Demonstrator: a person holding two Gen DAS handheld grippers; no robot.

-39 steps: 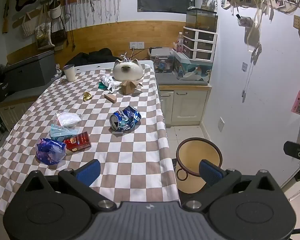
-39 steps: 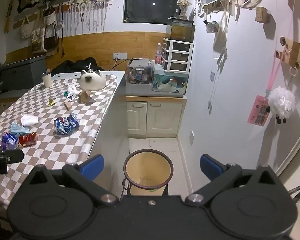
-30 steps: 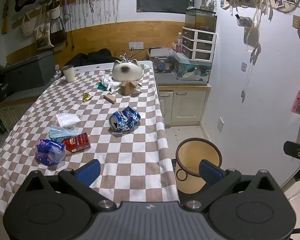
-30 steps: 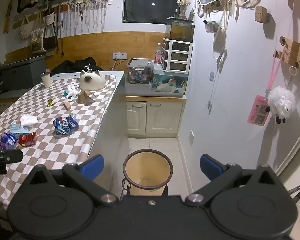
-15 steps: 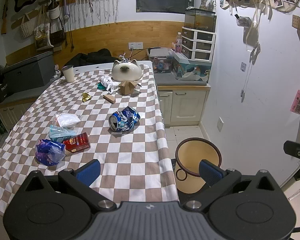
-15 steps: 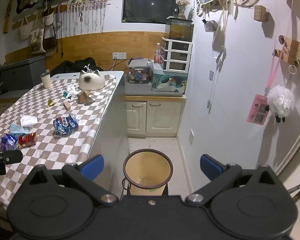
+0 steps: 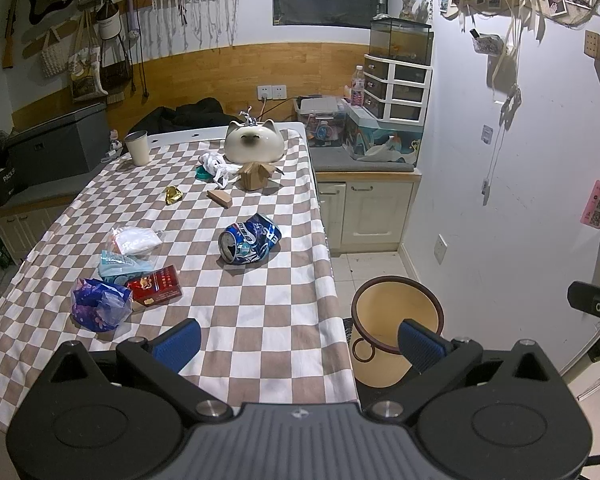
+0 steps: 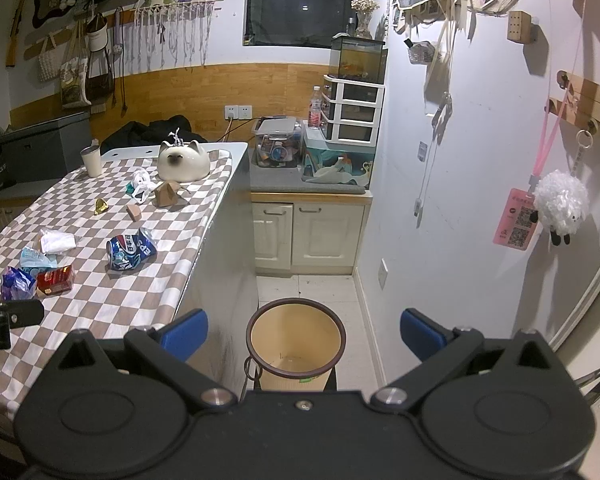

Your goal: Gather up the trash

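Trash lies on the checkered table: a crushed blue can, a red packet, a purple wrapper, a pale blue wrapper, a white tissue, a gold foil scrap and a small brown box. A tan bin stands on the floor beside the table's right edge. My left gripper hovers open over the table's near right corner. My right gripper is open above the bin, holding nothing.
A cat-shaped ceramic bowl and a cup stand at the table's far end. A cabinet with storage boxes and drawers fills the back corner. The white wall with hanging items runs along the right.
Both views have shifted very slightly; the grippers stay open and nothing on the table has moved.
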